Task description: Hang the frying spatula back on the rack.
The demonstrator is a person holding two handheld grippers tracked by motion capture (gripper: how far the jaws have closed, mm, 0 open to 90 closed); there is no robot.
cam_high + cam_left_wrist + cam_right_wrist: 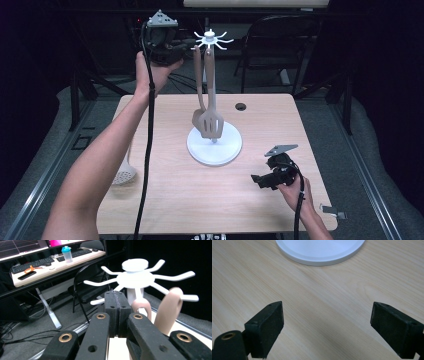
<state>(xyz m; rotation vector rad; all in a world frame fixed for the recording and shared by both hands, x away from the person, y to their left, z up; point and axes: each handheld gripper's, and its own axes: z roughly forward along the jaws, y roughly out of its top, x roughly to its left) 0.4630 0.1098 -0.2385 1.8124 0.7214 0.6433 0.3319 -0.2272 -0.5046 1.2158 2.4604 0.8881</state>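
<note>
A white utensil stand rises from a round base [227, 148] at the table's middle, with a crown of hooks [210, 38] on top. Two beige utensils hang from it: a slotted turner [213, 125] and a second one [198, 119] behind it. My left gripper [189, 47] is raised beside the hooks, just left of them. In the left gripper view its jaws [117, 305] are pressed together with nothing between them, and the hooks [136, 277] and two handle loops [168, 312] stand just beyond. My right gripper [257, 181] rests low near the table's front right, open [327, 332] over bare wood, facing the base [319, 252].
A pale skimmer [124, 175] lies at the table's left edge, partly behind my left forearm. A cable hole [241, 106] sits in the far part of the tabletop. A folding chair [280, 45] stands behind the table. A desk with keyboards and a bottle [67, 253] is farther back.
</note>
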